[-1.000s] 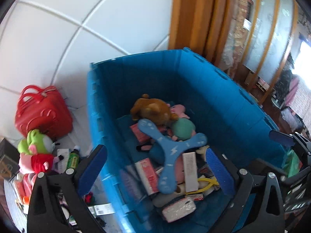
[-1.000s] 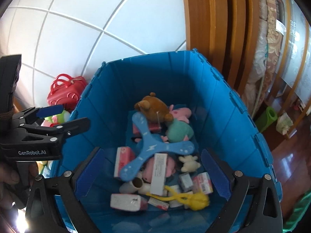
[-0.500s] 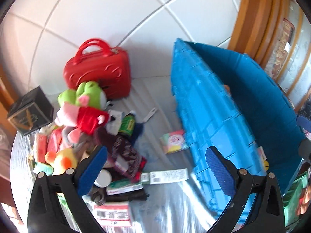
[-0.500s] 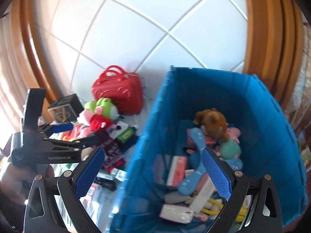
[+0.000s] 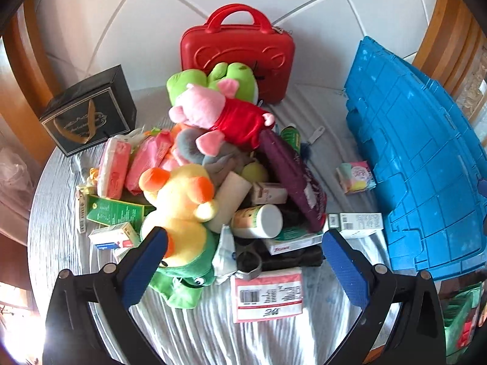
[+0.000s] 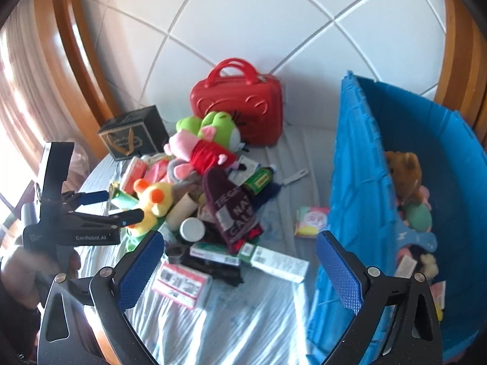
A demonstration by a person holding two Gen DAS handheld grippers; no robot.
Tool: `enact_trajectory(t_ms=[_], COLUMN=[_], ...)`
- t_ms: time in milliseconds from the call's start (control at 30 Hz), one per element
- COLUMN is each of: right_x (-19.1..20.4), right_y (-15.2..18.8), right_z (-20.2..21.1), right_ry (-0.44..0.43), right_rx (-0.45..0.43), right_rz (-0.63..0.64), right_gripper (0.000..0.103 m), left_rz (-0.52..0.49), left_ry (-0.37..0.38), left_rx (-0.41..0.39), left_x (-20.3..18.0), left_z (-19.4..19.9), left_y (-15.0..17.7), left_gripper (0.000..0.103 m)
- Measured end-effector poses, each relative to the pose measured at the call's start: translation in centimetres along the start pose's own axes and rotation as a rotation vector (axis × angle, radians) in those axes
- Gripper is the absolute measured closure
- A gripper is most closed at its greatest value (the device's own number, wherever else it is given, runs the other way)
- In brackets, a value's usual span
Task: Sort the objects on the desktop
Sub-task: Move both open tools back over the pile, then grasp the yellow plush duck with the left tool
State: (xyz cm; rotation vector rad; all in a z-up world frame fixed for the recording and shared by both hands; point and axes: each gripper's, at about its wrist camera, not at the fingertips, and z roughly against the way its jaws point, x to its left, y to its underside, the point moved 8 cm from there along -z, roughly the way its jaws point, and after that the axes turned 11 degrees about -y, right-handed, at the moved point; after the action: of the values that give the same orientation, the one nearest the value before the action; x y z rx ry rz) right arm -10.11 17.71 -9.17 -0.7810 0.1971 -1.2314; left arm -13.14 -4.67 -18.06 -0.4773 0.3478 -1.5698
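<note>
Left wrist view: the left hand-held gripper (image 5: 243, 261) is hanging wide open and empty over the desk (image 5: 197, 334), its left finger hiding part of the duck toy (image 5: 179, 203) in the pile.

Right wrist view: the right hand-held gripper (image 6: 240, 266) is gaping wide, empty, between pile and blue bin (image 6: 359, 182), whose contents are partly hidden.

Plush toys (image 5: 210, 115) and boxes (image 5: 268, 295) piled beside blue bin (image 5: 426, 158)

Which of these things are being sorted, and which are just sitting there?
Part of the job:
blue bin
yellow duck plush
pink pig plush
white-capped bottle
labelled boxes

Probably just lying about:
red case
black gift box
</note>
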Motion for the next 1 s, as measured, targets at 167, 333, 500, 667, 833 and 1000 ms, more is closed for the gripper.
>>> enact_trajectory(t_ms=[167, 333, 500, 667, 833, 1000], right_x=[1.9, 2.7, 3.2, 3.9, 4.5, 4.9], right_y=[1.2, 2.8, 4.4, 5.6, 6.5, 7.0], right_z=[-2.9, -6.0, -9.1, -12.0, -15.7, -19.5], right_ry=[-0.014, -0.018, -0.022, -0.027, -0.052, -0.059], right_rx=[0.035, 0.076, 0.108, 0.129, 0.157, 0.193], right_rz=[-0.008, -0.026, -0.049, -0.054, -0.081, -0.103], right_gripper=[0.002, 0.002, 0.002, 0.002, 0.002, 0.002], left_rz=[0.015, -0.003, -0.024, -0.038, -0.042, -0.046], left_ry=[-0.023, -0.022, -0.012, -0.005, 0.023, 0.052], left_rx=[0.050, 0.073, 0.078, 0.103, 0.124, 0.153], left_x=[3.6, 5.0, 5.5, 6.2, 6.7, 6.4], left_z=[-2.9, -5.4, -7.8, -11.0, -13.8, -16.1], left_y=[1.8, 2.6, 2.6, 2.5, 2.2, 2.1], left_gripper=[0.000, 0.000, 0.000, 0.000, 0.003, 0.003])
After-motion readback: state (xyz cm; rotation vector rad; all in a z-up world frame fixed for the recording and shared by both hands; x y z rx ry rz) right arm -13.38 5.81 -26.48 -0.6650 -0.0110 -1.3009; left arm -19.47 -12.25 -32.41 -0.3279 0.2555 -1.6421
